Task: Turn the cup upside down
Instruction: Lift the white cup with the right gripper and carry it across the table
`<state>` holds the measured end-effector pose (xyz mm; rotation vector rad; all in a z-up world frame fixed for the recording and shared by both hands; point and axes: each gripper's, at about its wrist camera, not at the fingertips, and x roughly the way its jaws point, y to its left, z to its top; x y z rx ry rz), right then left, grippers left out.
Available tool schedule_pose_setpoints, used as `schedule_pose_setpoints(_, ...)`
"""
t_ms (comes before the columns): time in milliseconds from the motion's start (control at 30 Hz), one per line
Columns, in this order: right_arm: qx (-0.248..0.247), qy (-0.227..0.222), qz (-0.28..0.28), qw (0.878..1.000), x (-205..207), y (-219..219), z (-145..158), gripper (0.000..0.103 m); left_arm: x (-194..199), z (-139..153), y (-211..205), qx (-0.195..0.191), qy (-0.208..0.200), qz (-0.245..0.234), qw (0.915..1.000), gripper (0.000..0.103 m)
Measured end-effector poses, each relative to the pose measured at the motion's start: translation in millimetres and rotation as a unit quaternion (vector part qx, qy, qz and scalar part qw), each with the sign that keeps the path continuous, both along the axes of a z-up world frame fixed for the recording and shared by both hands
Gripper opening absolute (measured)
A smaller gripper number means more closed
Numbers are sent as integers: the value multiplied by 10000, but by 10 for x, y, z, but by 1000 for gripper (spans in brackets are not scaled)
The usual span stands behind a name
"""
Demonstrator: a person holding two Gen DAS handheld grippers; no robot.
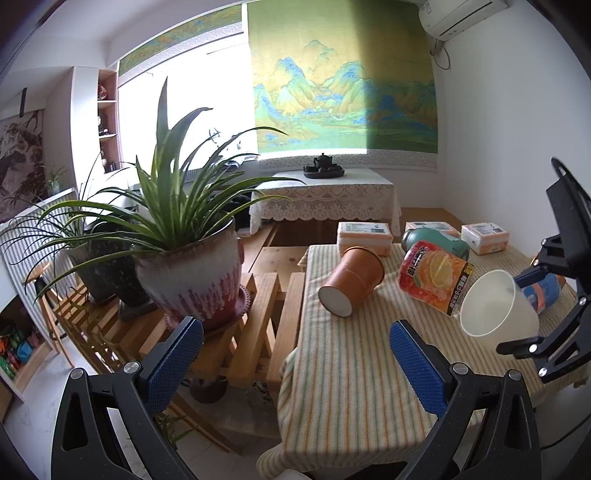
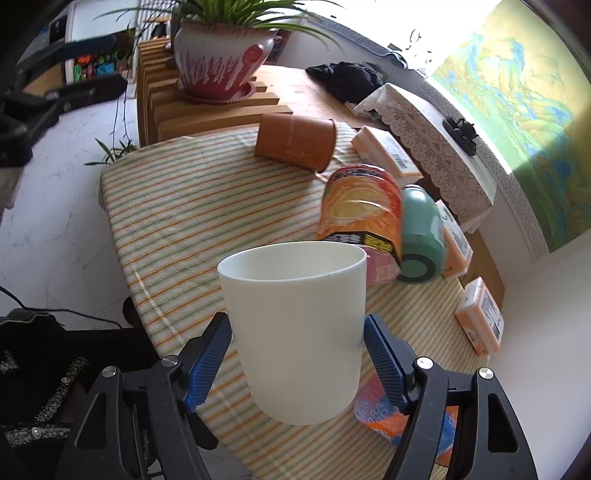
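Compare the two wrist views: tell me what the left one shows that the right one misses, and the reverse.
Only the left wrist view shows the wall air conditioner, the black teapot in profile, and the open, empty left gripper.

Only the right wrist view shows the right gripper closed on the white plastic cup, and the black cloth heap.

Both show that cup, the brown paper cup lying on its side, the orange snack canister and the striped tablecloth.

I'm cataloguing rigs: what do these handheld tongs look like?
Both tongs, left and right, match: matte black angular linkage arms with triangular cut-outs, silver round pivot bolts, and blue finger pads with a fine diamond-knurled texture. No cables, sleeves or markings show on them.
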<state>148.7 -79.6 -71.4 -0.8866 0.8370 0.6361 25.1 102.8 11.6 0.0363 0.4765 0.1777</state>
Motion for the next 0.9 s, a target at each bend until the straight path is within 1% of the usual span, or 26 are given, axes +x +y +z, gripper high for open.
schedule_pose_setpoints(100,-50,37,64,10000,27,93,-92,70,-29,-8,49,-2,7,59,10000,102)
schedule_pose_setpoints(167,-73,-19,107,9999,18,164,-132,70,-39,-6,75,-10,11,83,10000,102)
schedule_pose_setpoints(300,-19,110,186,9998,11,243,-151,71,-47,-7,100,-9,19,98,9999,102)
schedule_pose_setpoints(367,3,112,182,9998,9,263,-147,71,-50,-3,96,9,27,85,10000,102)
schedule_pose_setpoints(433,131,166,198,9996,12,259,-108,71,-35,-9,79,38,49,58,10000,102)
schedule_pose_setpoints(533,265,146,241,9993,-1,260,-51,76,-7,-21,45,76,92,4,9999,102)
schedule_pose_setpoints(567,274,113,246,9993,-7,260,-34,76,-1,-23,31,91,105,-27,9999,102)
schedule_pose_setpoints(633,417,108,296,9986,-32,237,29,76,15,-26,-3,165,133,-88,9997,102)
schedule_pose_setpoints(733,786,181,201,9965,-43,121,148,76,34,-20,-76,344,162,-216,9990,102)
schedule_pose_setpoints(833,1215,225,-96,9923,-29,-72,225,76,61,-4,-172,582,170,-404,9973,102)
schedule_pose_setpoints(900,1556,299,-345,9868,-21,-252,239,76,87,-2,-277,823,192,-591,9947,102)
